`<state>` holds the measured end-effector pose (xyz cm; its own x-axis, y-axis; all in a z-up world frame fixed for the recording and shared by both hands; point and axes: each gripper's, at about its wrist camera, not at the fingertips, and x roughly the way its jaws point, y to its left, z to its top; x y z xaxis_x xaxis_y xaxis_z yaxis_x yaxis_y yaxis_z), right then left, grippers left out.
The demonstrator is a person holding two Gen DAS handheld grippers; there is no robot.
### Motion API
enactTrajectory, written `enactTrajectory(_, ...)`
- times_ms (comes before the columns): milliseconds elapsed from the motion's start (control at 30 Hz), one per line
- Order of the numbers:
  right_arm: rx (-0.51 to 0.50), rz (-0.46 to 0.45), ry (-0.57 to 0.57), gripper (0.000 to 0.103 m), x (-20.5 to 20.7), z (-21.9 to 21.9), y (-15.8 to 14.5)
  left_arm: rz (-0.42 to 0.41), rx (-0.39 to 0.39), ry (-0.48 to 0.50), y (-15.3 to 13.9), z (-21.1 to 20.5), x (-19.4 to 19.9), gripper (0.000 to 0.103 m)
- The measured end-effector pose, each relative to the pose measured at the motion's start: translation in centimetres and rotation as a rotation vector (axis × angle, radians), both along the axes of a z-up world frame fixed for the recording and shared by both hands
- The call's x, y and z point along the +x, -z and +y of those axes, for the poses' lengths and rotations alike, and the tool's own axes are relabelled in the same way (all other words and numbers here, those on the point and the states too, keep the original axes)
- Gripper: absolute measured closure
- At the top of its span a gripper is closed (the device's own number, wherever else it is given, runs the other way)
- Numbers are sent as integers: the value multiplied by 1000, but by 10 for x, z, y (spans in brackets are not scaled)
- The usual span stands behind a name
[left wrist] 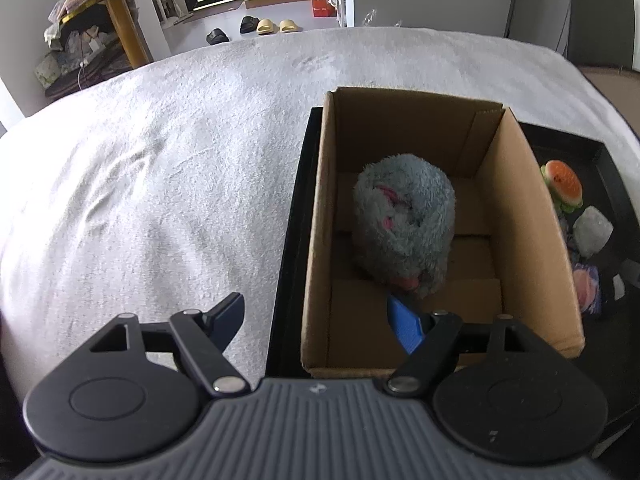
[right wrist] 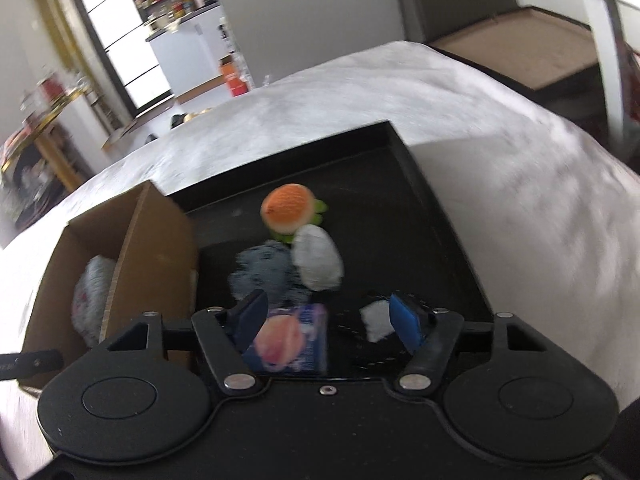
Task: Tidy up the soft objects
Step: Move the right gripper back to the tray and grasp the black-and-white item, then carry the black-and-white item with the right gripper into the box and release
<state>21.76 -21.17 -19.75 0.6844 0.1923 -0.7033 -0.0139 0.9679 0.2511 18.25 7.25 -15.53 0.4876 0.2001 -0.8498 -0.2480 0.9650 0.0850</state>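
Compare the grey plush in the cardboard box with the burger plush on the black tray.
The grey plush is shaggy, grey with pink patches; the burger plush is orange-topped with green at its base. The grey plush looks much bigger. It sits inside the cardboard box; the burger plush lies outside on the black tray. Neither is gripped.

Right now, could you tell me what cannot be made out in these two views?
- Left wrist view: the brown cardboard box wall hides most of the black tray; the pink-and-blue soft item is partly cut off.
- Right wrist view: motion blur smears the fuzzy grey-blue soft item and white oval soft item.
- Right wrist view: the box wall hides most of the grey plush inside.
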Motion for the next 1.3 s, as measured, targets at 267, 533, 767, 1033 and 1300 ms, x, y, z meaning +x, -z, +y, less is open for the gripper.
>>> enactTrajectory(267, 73, 30, 63, 37, 4, -24, 22, 29, 74, 18, 0, -13, 8, 26)
enactTrajectory(533, 65, 91, 117, 40, 18, -30, 39, 63, 115, 20, 1, -15, 15, 26)
enactTrajectory(767, 41, 120, 48, 76, 19, -20, 42, 87, 138, 51, 5, -21, 20, 26)
enactTrajectory(1033, 67, 102, 40, 77, 8, -23, 26, 66, 115, 43, -2, -20, 15, 26)
enactTrajectory(1300, 55, 34, 25, 77, 1, -18, -8, 26, 76, 29, -12, -13, 10, 26)
